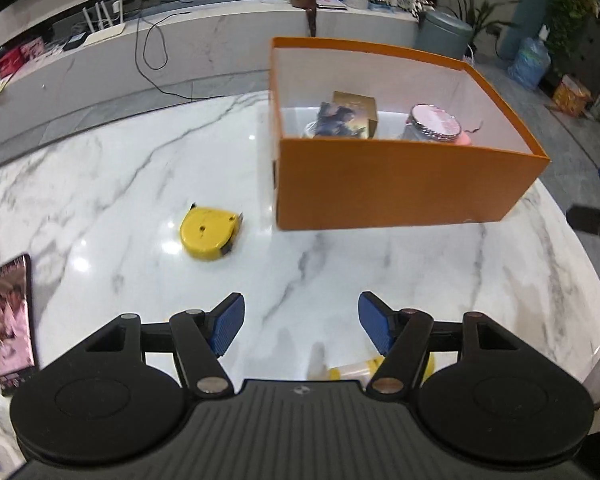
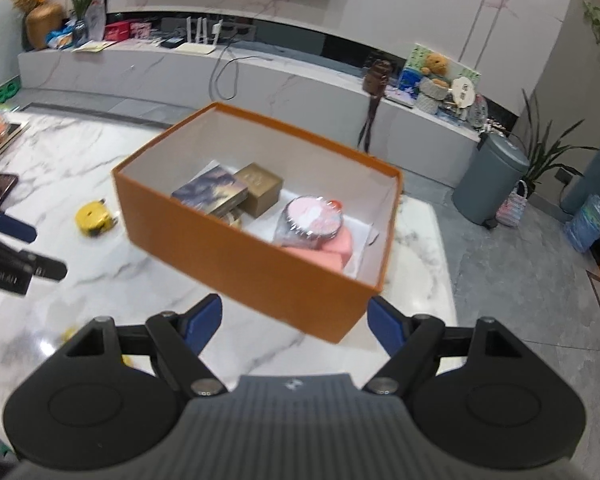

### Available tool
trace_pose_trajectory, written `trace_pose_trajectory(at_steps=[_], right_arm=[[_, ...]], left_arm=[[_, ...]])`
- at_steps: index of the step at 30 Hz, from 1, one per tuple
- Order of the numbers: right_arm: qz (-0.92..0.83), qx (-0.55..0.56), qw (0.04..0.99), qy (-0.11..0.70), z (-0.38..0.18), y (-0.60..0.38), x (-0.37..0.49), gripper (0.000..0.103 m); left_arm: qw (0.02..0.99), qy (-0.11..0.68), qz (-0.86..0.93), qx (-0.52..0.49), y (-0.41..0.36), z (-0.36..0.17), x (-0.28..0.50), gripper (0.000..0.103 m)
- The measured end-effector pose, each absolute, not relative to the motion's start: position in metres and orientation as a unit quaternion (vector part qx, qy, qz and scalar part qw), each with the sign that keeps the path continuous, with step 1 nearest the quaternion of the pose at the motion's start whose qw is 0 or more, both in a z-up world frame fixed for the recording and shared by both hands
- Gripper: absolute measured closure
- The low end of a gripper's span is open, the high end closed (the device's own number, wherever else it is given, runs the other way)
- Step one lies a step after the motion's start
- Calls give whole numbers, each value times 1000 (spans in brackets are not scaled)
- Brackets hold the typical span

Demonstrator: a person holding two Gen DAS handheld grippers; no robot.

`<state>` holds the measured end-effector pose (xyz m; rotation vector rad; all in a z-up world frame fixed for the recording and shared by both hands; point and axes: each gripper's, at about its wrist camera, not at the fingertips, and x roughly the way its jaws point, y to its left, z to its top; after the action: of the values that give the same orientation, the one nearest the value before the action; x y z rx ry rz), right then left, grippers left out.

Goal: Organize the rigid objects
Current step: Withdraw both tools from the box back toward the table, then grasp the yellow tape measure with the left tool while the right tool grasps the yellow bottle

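The left gripper is held above the white marbled table with its blue-padded fingers spread wide and nothing between them; the right gripper is likewise spread wide and empty, poised just before the near corner of the orange box. The box is set on the table with its top uncovered, and inside it are seen a picture-covered book resting partly on a small gold box, a jar with a pink patterned lid, and a pink block beside the jar. A yellow tape measure is laid flat on the table, just left of the box and apart from it, ahead of the left gripper. A yellow-and-clear item, partly hidden below the left gripper, cannot be identified. A dark phone with a pinkish picture is seen at the table's left edge.
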<state>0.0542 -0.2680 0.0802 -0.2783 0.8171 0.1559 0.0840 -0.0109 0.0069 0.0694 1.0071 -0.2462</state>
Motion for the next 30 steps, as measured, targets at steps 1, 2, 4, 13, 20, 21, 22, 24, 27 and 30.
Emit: trace_pose_trajectory(at_steps=[1, 2, 4, 13, 20, 21, 22, 24, 27, 30], right_arm=[[80, -138, 903, 399, 76, -266, 53, 24], [85, -141, 901, 401, 72, -264, 51, 24], [92, -146, 896, 408, 63, -261, 49, 24], [114, -159, 882, 428, 38, -246, 50, 24], [178, -172, 869, 429, 19, -221, 48, 24], [190, -179, 866, 427, 15, -216, 46, 24], [202, -184, 862, 426, 12, -211, 44, 24], [224, -193, 856, 425, 7, -202, 41, 24], [257, -205, 848, 416, -2, -190, 37, 24], [283, -213, 835, 422, -14, -181, 35, 24]], left_arm=[[868, 482, -115, 30, -7, 3, 84, 26], [867, 485, -112, 27, -3, -2, 83, 26], [865, 490, -106, 20, 3, -10, 84, 26], [868, 488, -87, -14, 29, -29, 94, 25], [880, 469, -61, -50, 46, -45, 111, 22], [882, 464, -62, -50, 47, -45, 114, 22], [885, 459, -63, -46, 47, -47, 117, 22], [889, 453, -63, -25, 45, -50, 125, 21], [890, 452, -62, 9, 43, -59, 136, 21], [890, 451, -61, 20, 43, -66, 144, 21]])
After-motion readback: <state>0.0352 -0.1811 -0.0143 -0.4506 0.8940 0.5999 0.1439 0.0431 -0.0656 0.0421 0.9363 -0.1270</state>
